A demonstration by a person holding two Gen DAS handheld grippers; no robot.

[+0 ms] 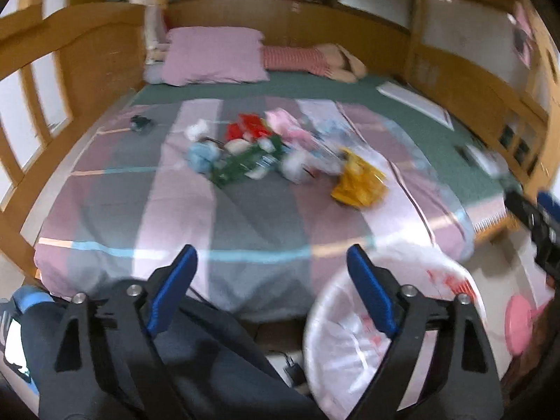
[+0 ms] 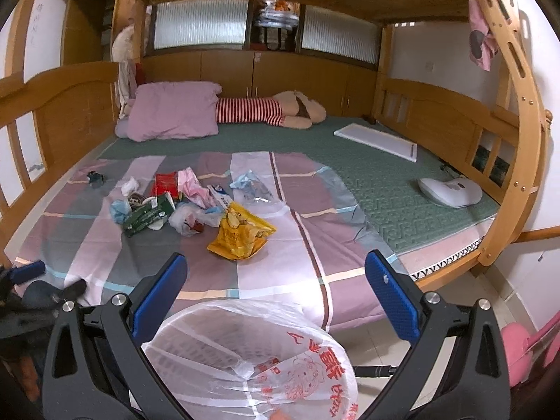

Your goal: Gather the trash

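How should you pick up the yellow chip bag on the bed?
Probably pinch the yellow bag by its crumpled near edge, coming from the foot of the bed with the right tool. It lies flat and torn open, so the raised edge gives the fingers something thin to close on.

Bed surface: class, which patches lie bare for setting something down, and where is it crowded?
Bare: the checked sheet between the yellow snack bag and the lined bin; the green mattress between the white board and white device. Crowded: the trash pile.

Glossy yellow foil wrapper [image 2: 241, 232]; matt checked cloth sheet [image 2: 273, 280]; wood bedframe [image 2: 437, 105]
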